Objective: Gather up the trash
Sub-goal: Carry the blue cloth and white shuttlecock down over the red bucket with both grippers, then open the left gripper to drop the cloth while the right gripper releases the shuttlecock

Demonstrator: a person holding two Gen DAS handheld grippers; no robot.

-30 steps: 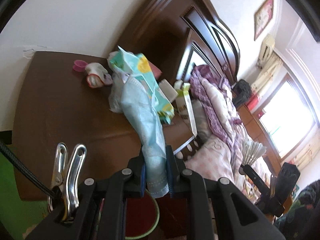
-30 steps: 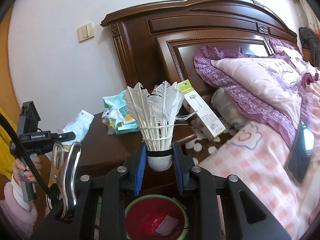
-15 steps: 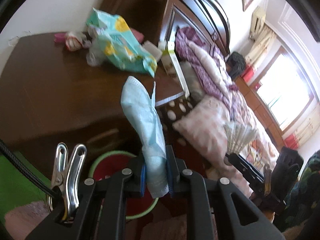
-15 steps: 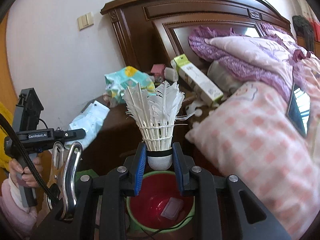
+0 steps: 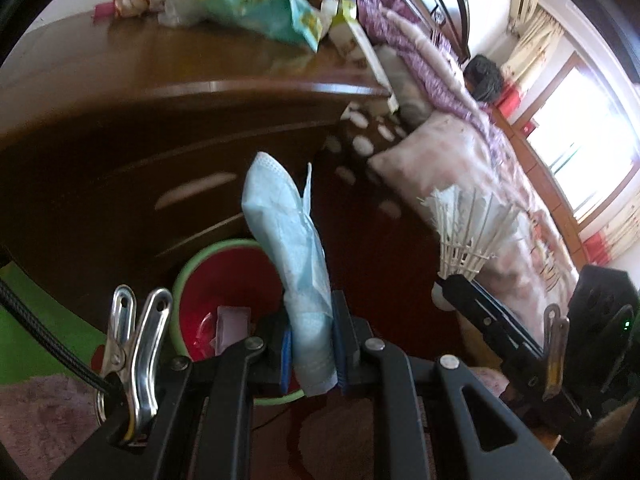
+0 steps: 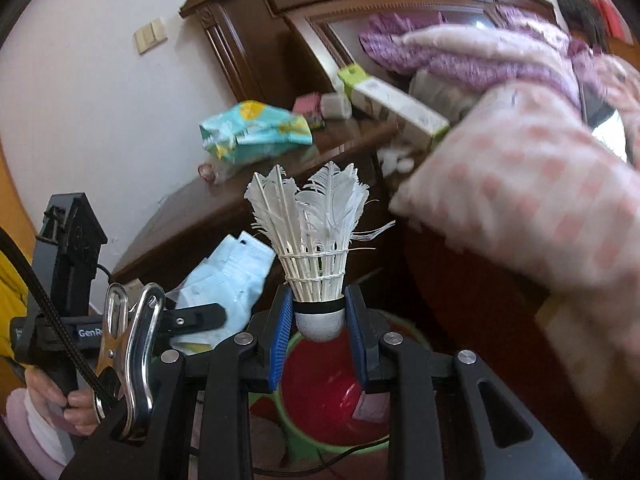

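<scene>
My left gripper (image 5: 311, 344) is shut on a light blue face mask (image 5: 288, 240) and holds it upright above the red bin with a green rim (image 5: 188, 272) on the floor. My right gripper (image 6: 318, 322) is shut on a white feather shuttlecock (image 6: 316, 232), just above the same bin (image 6: 298, 422). The bin holds a small pale packet (image 5: 232, 320). The mask (image 6: 224, 276) and left gripper also show in the right wrist view, and the shuttlecock (image 5: 468, 232) shows in the left wrist view.
A dark wooden nightstand (image 5: 140, 92) stands behind the bin, with a teal snack bag (image 5: 248, 4), a green-and-white box (image 6: 396, 104) and small items on it. A bed with pink and purple bedding (image 6: 520, 184) lies to the right. A green mat (image 5: 44, 312) is at the left.
Both grippers have come down from nightstand height toward the floor bin with their loads. The bin now looks larger and closer under both.
</scene>
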